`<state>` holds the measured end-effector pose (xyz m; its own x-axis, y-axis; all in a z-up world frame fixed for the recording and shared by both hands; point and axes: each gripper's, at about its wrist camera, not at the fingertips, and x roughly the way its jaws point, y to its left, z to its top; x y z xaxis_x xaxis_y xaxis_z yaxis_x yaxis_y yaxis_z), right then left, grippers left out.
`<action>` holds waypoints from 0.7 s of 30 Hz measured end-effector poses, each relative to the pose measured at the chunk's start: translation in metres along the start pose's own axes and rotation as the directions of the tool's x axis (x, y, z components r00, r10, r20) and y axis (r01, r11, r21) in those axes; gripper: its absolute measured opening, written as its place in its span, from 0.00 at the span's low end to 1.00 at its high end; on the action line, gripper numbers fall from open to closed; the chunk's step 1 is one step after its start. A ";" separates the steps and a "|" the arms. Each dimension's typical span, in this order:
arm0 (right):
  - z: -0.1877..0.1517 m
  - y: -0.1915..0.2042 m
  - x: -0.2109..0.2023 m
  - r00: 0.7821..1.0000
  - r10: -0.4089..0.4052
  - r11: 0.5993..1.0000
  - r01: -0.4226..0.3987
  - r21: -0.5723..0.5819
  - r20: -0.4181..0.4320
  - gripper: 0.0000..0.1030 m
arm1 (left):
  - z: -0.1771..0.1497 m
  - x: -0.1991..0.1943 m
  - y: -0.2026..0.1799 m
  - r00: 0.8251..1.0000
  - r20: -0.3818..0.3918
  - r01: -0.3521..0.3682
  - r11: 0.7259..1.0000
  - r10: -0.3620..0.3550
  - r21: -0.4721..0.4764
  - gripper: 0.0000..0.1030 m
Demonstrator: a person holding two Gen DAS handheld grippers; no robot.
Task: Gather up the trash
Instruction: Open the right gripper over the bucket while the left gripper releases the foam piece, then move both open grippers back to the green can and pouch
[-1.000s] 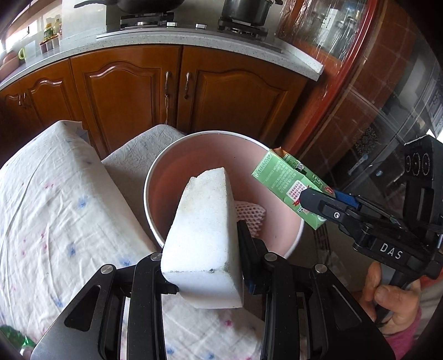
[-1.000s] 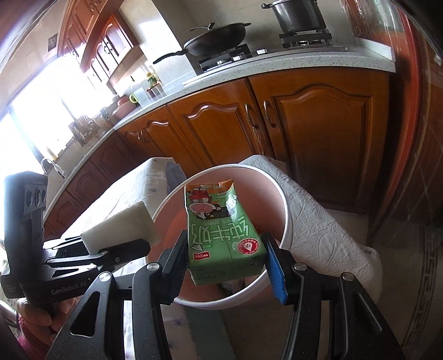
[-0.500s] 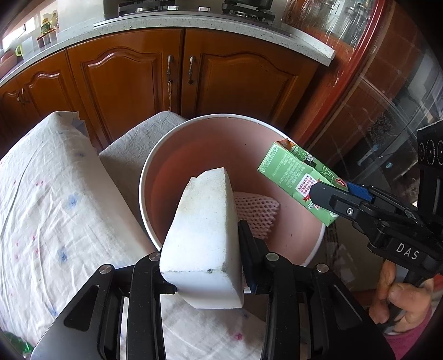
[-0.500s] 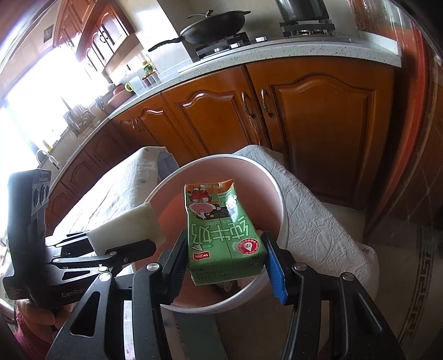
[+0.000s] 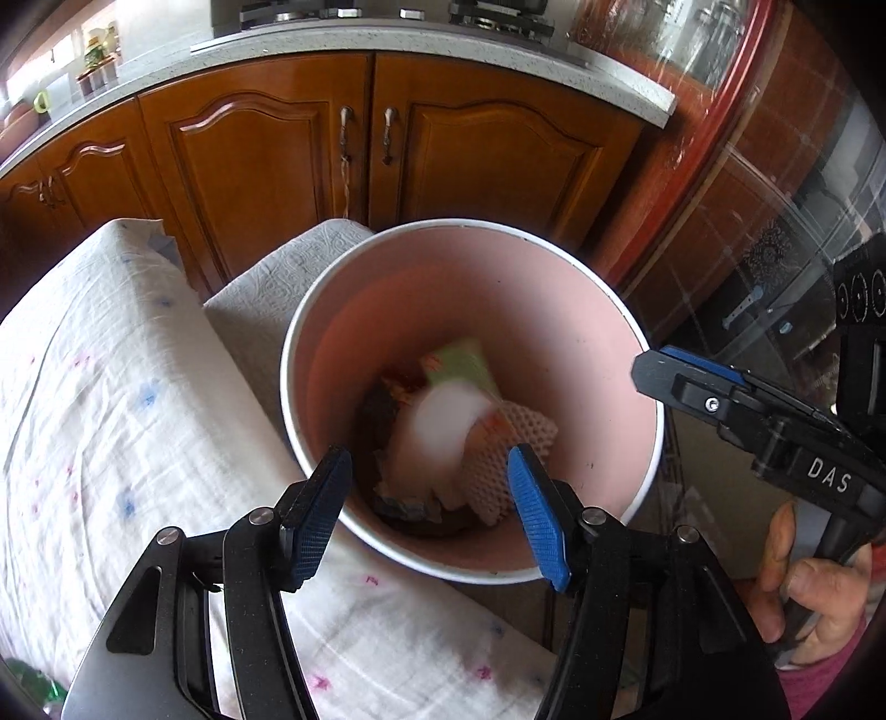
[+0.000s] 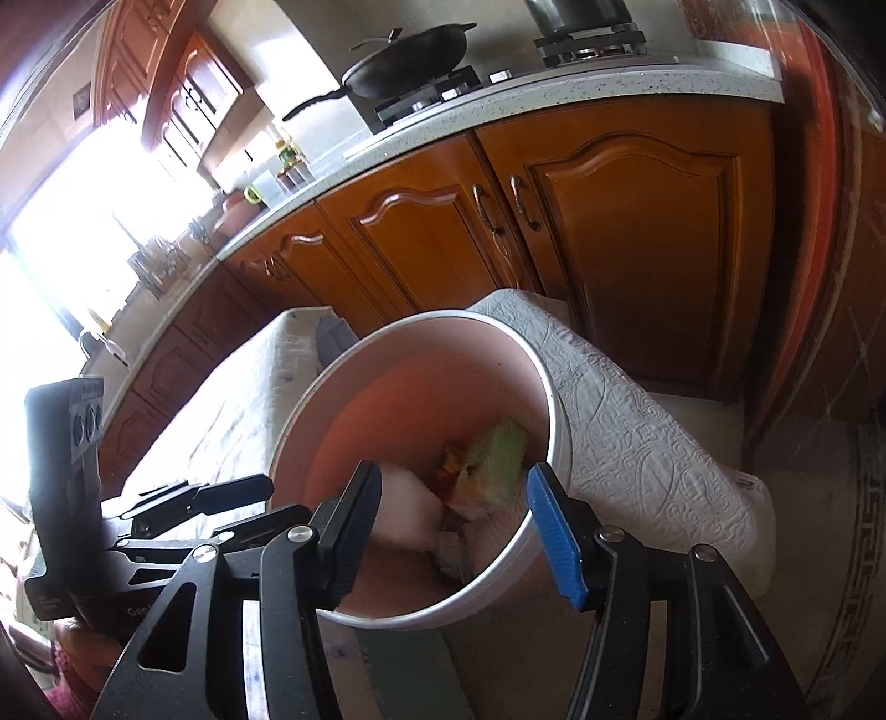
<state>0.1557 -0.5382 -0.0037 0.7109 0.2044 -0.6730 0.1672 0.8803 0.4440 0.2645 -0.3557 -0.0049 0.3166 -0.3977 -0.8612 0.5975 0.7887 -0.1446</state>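
The left gripper (image 5: 429, 509) hangs nearest, jaws spread wide with nothing between them, over the near rim of a pink bin (image 5: 554, 288). The right gripper (image 6: 454, 520) is likewise apart and empty above the bin's other side; a hand (image 5: 808, 592) grips its handle at the lower right of the left view. Nothing stands between either gripper and the bin's mouth.

One bin is in view, and the trash lies inside it: a white foam block (image 5: 437, 432) in the middle, blurred, a green carton (image 5: 465, 363) just behind it against the far wall, also blurred, and a white foam net (image 5: 509, 448) at the right, touching the block. Darker scraps lie under these; what they are cannot be told.

Beside the bin on the left is a tabletop under a white cloth (image 5: 111, 399) with pink and blue specks. Behind the bin a second, embossed white cloth (image 6: 626, 432) drapes over something lower.

Farther back run brown cupboards (image 5: 310, 160), two doors with paired handles straight ahead. On the grey counter (image 6: 581, 83) above them sit one wok (image 6: 410, 55) and one pot (image 6: 576, 11) on a hob.
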 end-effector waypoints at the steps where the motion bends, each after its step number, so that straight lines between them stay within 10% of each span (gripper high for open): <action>1: -0.001 0.000 -0.002 1.000 0.004 1.000 -0.004 0.005 0.007 0.56 | -0.002 -0.003 0.002 1.000 0.009 0.005 1.000 -0.005 -0.010 0.58; 21: -0.047 0.045 -0.025 0.989 0.113 0.993 -0.114 0.005 0.094 0.59 | -0.085 -0.081 0.064 0.982 0.183 0.084 0.967 -0.040 -0.241 0.58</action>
<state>0.1132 -0.4833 0.0056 0.7863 0.2617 -0.5597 0.0881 0.8491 0.5208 0.2140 -0.2333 0.0138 0.4218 -0.5075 -0.7514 0.4270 0.8422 -0.3291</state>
